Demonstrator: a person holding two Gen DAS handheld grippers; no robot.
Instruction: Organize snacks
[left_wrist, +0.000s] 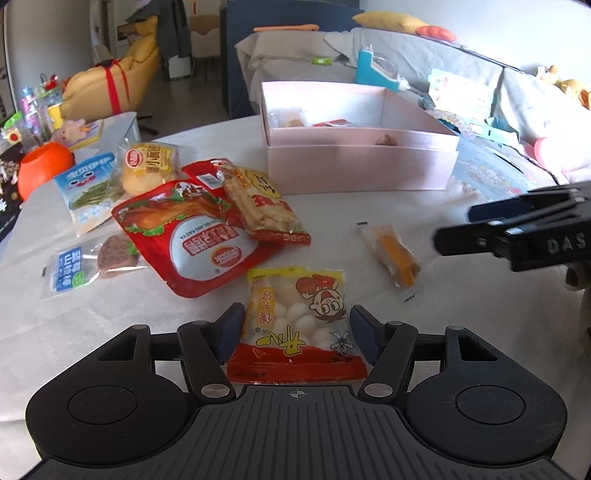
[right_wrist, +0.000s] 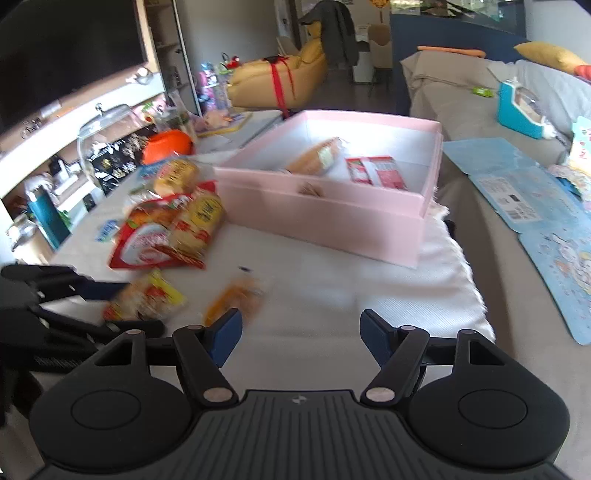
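Left gripper (left_wrist: 297, 332) straddled a yellow-and-red bag of white candies (left_wrist: 295, 325), its blue pads (left_wrist: 231, 332) standing at the bag's two side edges; whether they pressed on it could not be told. That bag lay flat on the white cloth (left_wrist: 369, 369). Right gripper (right_wrist: 301, 334) hovered with its jaws apart and nothing between them, only bare cloth below (the picture from this side was blurred). Just ahead of its left finger lay a small clear packet with an orange stick (right_wrist: 236, 301), which sat apart from the other snacks. Further left, a loose heap held a red roast-duck pouch (left_wrist: 188, 236), a packet of wafers (left_wrist: 258, 203) lying across it, a small wrapped bun (left_wrist: 147, 166) and a blue packet (left_wrist: 86, 188). Beyond the heap stood an open pink box (left_wrist: 362, 170), near the far edge of the cloth, with a wrapped bread roll (right_wrist: 317, 157) and a red packet (right_wrist: 376, 171) already inside. An orange pumpkin bucket (left_wrist: 42, 168) sat at the far left.
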